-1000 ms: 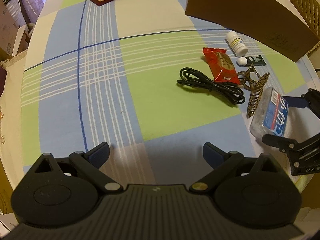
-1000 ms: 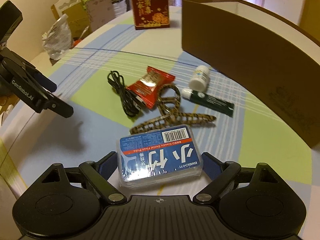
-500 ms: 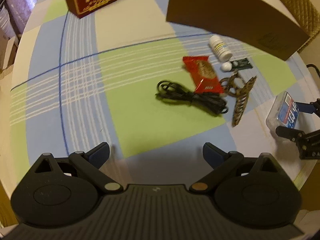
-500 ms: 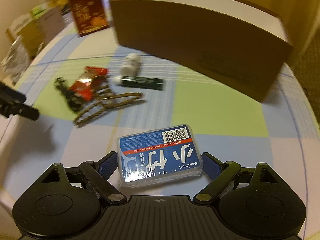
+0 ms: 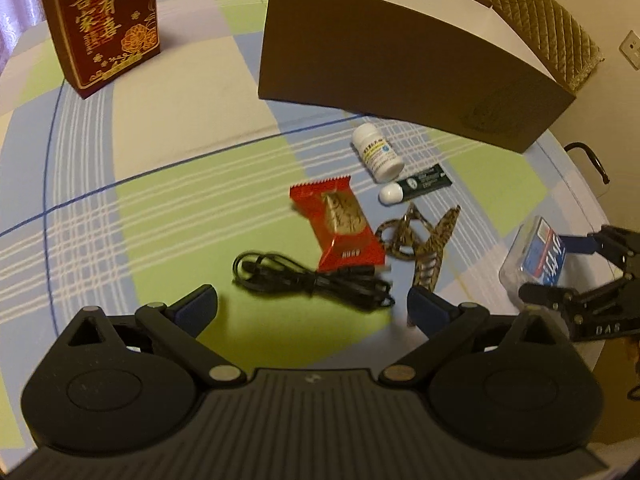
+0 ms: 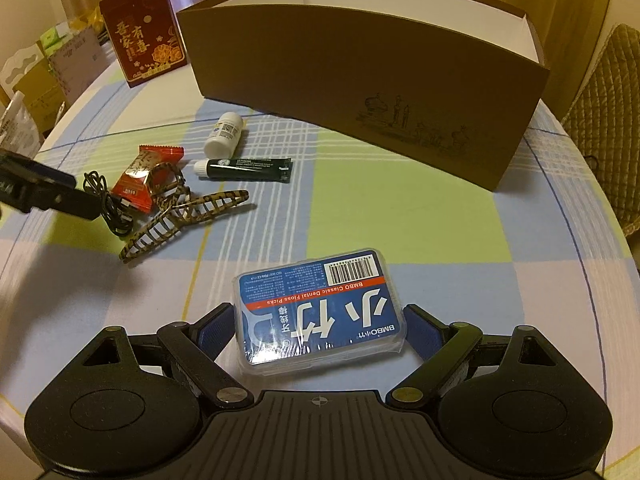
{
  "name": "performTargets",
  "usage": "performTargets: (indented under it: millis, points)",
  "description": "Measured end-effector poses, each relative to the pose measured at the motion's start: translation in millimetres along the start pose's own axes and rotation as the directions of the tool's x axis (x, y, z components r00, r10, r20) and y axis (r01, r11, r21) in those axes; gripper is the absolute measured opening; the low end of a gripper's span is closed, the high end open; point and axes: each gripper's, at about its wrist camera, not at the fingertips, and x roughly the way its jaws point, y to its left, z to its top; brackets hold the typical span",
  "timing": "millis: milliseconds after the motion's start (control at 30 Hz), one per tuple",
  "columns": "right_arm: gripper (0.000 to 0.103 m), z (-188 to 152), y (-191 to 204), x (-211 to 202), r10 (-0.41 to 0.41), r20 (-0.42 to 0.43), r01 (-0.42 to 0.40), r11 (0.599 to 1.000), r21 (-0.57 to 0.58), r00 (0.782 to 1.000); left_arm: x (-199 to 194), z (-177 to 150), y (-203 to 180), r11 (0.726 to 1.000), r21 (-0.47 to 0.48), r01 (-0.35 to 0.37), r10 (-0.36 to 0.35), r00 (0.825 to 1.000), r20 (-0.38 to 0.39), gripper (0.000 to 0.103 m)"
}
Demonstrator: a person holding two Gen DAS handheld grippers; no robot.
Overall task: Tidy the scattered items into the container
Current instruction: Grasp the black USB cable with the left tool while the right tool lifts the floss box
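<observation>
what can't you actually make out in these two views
- Inside of the brown box: both views show only its outer wall and a strip of white inner wall; the near wall hides the floor.
- Black cable: motion-blurred in the left wrist view; the left claw covers part of it in the right wrist view.
- Small print on the white bottle and dark tube: too small.
- Right claw pads: hidden behind the floss pick box.

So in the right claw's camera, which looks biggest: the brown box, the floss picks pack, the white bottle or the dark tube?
1. Brown box, biggest even though it is farthest.
2. Floss picks pack, though it is nearest the camera, so that is unsure.
3. Dark tube and white bottle: the tube looks longer and the bottle fatter, too alike to rank.
</observation>
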Motion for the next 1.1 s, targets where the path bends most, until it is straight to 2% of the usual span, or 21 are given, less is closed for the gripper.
performTargets:
  millis: [200, 433, 600, 1100]
  points:
    - [0.092, 0.2, -1.8, 2.7, 0.011, -0.005, -0.010, 1.000, 0.002, 1.000, 13.1, 5.8, -6.5, 0.999, 0.032, 0.008, -0.008, 1.000, -0.005, 0.101]
    - [0.091, 1.8, -2.4, 7.4, 0.015, -0.022, -0.015, 1.000, -0.004, 1.000, 22.8, 2.8, -15.4, 0.993, 0.118, -0.031, 0.031, 1.000, 0.000, 0.100]
    - [0.091, 3.1, -1.7, 8.6, 0.013, -0.028, -0.014, 1.000, -0.014, 1.000, 32.0, 1.5, -18.9, 0.982, 0.175, -0.067, 0.068, 0.998, -0.004, 0.095]
    - [0.094, 6.3, 5.7, 11.1, -0.009, -0.023, 0.008, 1.000, -0.030, 1.000, 24.5, -6.3, -13.2, 0.982, 0.169, -0.082, 0.084, 0.996, -0.003, 0.095]
